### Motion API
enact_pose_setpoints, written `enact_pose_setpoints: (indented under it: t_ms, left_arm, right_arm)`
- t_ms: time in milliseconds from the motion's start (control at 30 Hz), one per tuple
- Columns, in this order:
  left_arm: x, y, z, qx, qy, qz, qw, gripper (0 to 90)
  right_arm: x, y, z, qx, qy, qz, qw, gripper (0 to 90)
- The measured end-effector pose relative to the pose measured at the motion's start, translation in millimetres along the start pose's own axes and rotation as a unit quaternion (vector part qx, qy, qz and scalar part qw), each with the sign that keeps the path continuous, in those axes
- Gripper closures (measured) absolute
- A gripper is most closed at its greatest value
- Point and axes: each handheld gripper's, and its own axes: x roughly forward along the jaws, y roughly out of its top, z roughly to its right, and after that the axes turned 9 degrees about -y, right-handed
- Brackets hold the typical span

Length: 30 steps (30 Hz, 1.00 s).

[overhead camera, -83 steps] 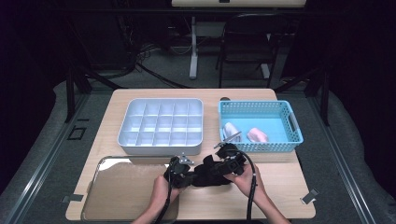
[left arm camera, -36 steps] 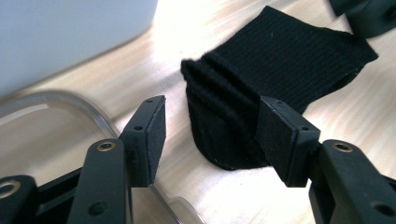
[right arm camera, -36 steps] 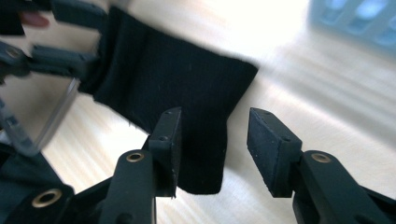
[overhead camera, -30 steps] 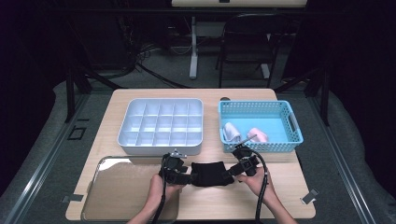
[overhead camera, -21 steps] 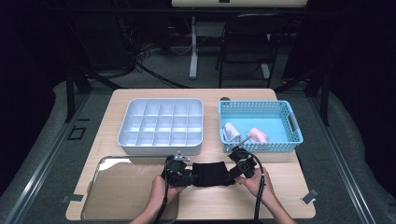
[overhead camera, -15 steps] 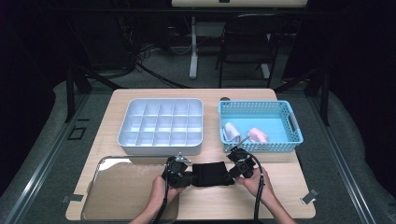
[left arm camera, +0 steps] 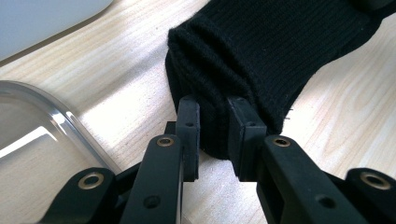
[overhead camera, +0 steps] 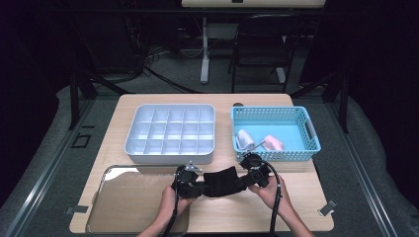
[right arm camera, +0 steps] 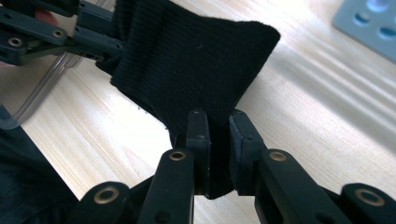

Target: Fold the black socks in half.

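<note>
I've got the black sock (overhead camera: 223, 180) pinched at both ends (left fingers (left arm camera: 189, 122), right fingers (right arm camera: 200, 133)), just closed, above the surface (overhead camera: 296, 197).

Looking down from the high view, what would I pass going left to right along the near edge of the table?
Clear tray → left gripper → black knitted cloth → right gripper → bare wooden table → strip of tape at the table's right corner.

Dark room, grey floor (overhead camera: 44, 163), chair (overhead camera: 262, 54) behind.
</note>
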Motion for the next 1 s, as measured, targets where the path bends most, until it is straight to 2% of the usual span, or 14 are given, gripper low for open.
enact_pose_setpoints:
  t_ms: [133, 167, 233, 267, 300, 367, 433, 467, 533, 767, 933, 1000]
  left_arm:
    - [0.2, 0.0, -1.6, -0.003, -0.006, 0.001, 1.0, 76.0]
    - [0.2, 0.0, -1.8, -0.004, -0.007, 0.001, 1.0, 76.0]
    - [0.4, 0.1, -1.7, -0.003, -0.007, 0.001, 1.0, 76.0]
    - [0.5, 0.2, -1.6, -0.003, -0.006, 0.001, 1.0, 75.7]
    - [0.6, 0.1, -1.6, -0.003, -0.006, 0.001, 1.0, 75.3]
    - [0.7, 0.1, -1.8, -0.003, -0.006, 0.0, 1.0, 75.0]
    - [0.7, 0.1, -2.1, -0.003, -0.007, 0.0, 1.0, 75.0]
    - [0.7, 0.1, -2.1, -0.003, -0.007, 0.0, 1.0, 75.1]
    - [0.8, 0.2, -2.2, -0.002, -0.007, 0.0, 1.0, 75.1]
    - [1.2, 0.2, -2.2, -0.001, -0.009, -0.002, 1.0, 75.3]
    - [2.0, 0.2, -1.7, -0.001, -0.014, -0.001, 0.9999, 75.4]
    - [2.8, 0.4, -1.0, 0.001, -0.014, -0.001, 0.9999, 75.2]
  right_arm:
    - [-2.3, 1.9, -9.2, -0.006, 0.01, 0.015, 0.9998, 80.4]
    - [-4.0, 2.9, -9.3, -0.02, 0.007, 0.009, 0.9997, 80.4]
    - [-4.1, 3.9, -14.4, -0.021, 0.013, 0.016, 0.9996, 80.3]
    - [-4.1, 4.6, -14.9, -0.028, 0.014, 0.012, 0.9994, 80.2]
    - [-2.8, 4.7, -17.1, -0.02, 0.024, 0.018, 0.9994, 80.2]
    - [-2.3, 5.9, -18.1, -0.028, 0.029, 0.013, 0.9991, 80.2]
    - [0.2, 6.1, -22.5, -0.016, 0.044, 0.026, 0.9986, 80.2]
    - [-0.4, 7.1, -22.1, -0.029, 0.038, 0.019, 0.9987, 80.2]
    - [0.7, 7.6, -26.0, -0.026, 0.043, 0.027, 0.9984, 80.3]
    - [5.9, 12.3, -38.9, -0.056, 0.047, 0.029, 0.9969, 80.1]
    - [10.9, 14.0, -42.5, -0.055, 0.052, 0.029, 0.9967, 80.0]
    - [11.8, 14.1, -42.3, -0.062, 0.044, 0.024, 0.9968, 79.4]
